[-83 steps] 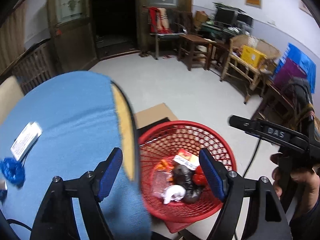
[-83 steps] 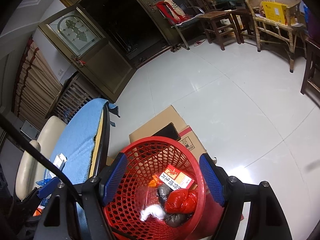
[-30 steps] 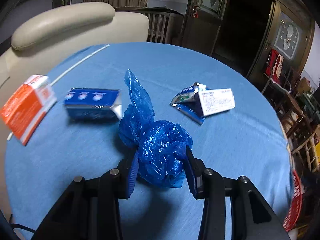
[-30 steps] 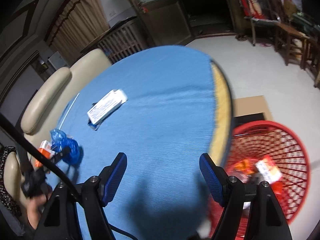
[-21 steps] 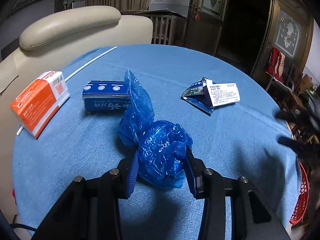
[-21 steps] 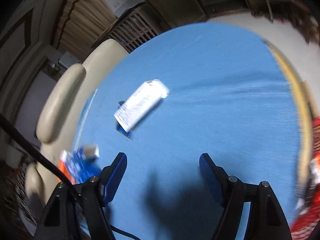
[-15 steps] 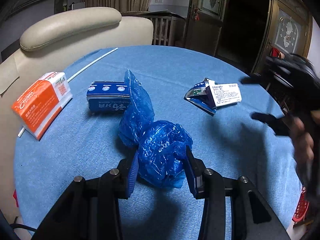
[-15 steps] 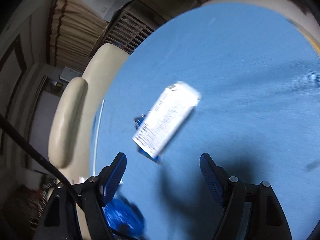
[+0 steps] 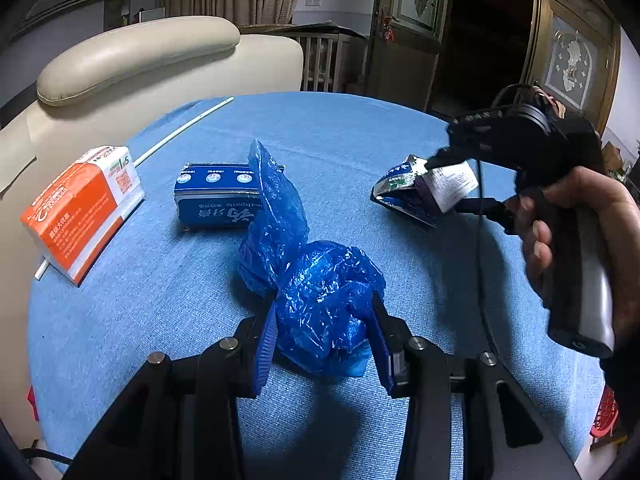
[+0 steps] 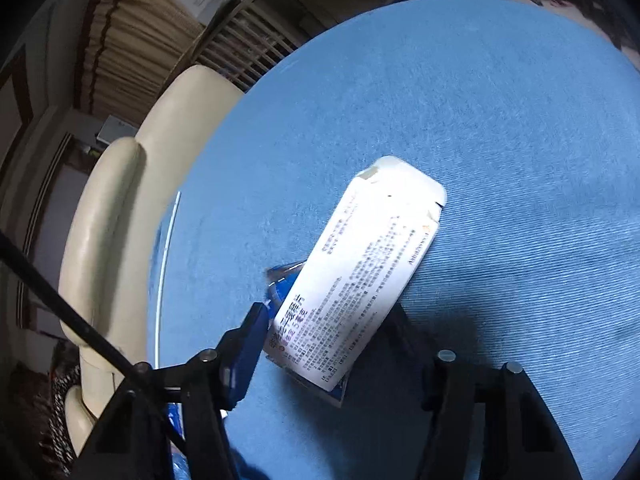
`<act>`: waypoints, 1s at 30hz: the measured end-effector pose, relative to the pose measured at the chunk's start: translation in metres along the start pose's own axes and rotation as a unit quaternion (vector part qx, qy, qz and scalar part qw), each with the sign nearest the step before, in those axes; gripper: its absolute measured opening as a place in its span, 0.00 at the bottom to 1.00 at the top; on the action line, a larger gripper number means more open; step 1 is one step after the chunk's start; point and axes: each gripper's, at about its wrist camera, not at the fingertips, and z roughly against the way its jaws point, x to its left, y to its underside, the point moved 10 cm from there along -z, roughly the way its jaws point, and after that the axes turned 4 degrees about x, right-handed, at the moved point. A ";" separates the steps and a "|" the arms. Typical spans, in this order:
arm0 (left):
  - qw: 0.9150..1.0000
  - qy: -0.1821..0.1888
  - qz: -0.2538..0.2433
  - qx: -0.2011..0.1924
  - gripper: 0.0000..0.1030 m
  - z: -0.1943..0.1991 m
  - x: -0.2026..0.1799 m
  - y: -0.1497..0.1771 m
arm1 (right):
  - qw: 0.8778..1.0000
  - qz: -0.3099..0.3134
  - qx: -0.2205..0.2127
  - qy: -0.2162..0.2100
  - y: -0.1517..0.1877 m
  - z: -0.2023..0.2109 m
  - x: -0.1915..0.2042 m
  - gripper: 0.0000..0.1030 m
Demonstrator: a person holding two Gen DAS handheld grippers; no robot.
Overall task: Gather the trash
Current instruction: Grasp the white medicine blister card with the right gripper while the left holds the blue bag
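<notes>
A crumpled blue plastic bag (image 9: 320,312) lies on the round blue-clothed table (image 9: 160,320), and my left gripper (image 9: 322,336) is shut on its bunched lower part. To the right, a white printed carton (image 9: 450,184) lies over a torn blue foil wrapper (image 9: 400,192). My right gripper (image 9: 444,186), held by a hand, straddles the carton (image 10: 368,264) with its jaws closing. In the right wrist view the left finger (image 10: 248,344) sits at the wrapper's (image 10: 282,284) edge. The carton hides the other finger.
An orange and white box (image 9: 80,208) and a blue toothpaste box (image 9: 216,200) lie on the table's left half, with a thin white stick (image 9: 184,126) behind them. A cream sofa (image 9: 140,60) borders the far side. The red basket's rim (image 9: 606,412) shows past the table's right edge.
My right gripper has swung from over the red basket across the table to the white carton, and its jaws have narrowed. The left gripper and the blue bag have stayed put.
</notes>
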 end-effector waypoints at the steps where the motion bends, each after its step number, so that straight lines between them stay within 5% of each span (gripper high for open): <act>1: 1.000 -0.001 -0.001 0.001 0.43 0.001 -0.001 0.000 | 1.000 0.006 -0.001 0.003 0.002 0.003 -0.002 0.56; 4: 1.000 -0.003 0.000 0.002 0.43 0.002 -0.002 0.001 | 1.000 0.029 -0.001 0.011 0.010 0.017 -0.011 0.49; 6: 1.000 -0.003 0.001 0.004 0.43 0.003 -0.003 0.001 | 0.999 0.037 0.000 0.014 0.019 0.027 -0.020 0.35; 11: 1.000 -0.006 -0.002 0.004 0.43 0.004 -0.005 0.002 | 0.998 0.049 0.022 0.020 0.043 0.040 -0.044 0.37; 12: 1.000 -0.007 0.000 0.004 0.43 0.004 -0.004 0.001 | 0.998 0.047 0.019 0.026 0.044 0.044 -0.048 0.44; 13: 1.000 -0.008 0.002 0.004 0.43 0.004 -0.003 0.001 | 0.999 0.044 0.010 0.026 0.044 0.050 -0.050 0.73; 15: 1.000 -0.009 -0.001 0.003 0.43 0.004 -0.004 0.000 | 0.999 0.028 -0.009 0.021 0.039 0.057 -0.050 0.97; 19: 1.000 -0.015 -0.011 -0.003 0.43 0.007 -0.004 -0.003 | 0.999 0.031 -0.008 0.011 0.033 0.053 -0.034 0.96; 26: 0.999 -0.030 -0.013 0.000 0.43 0.011 0.006 0.001 | 0.995 0.068 -0.005 0.072 0.018 0.007 0.002 0.85; 28: 0.999 -0.033 -0.011 0.001 0.43 0.012 0.011 0.002 | 0.990 0.094 -0.004 0.104 0.016 -0.003 0.003 0.64; 30: 0.999 -0.034 -0.010 0.001 0.43 0.013 0.013 0.003 | 0.984 0.130 -0.009 0.123 0.016 -0.008 0.008 0.58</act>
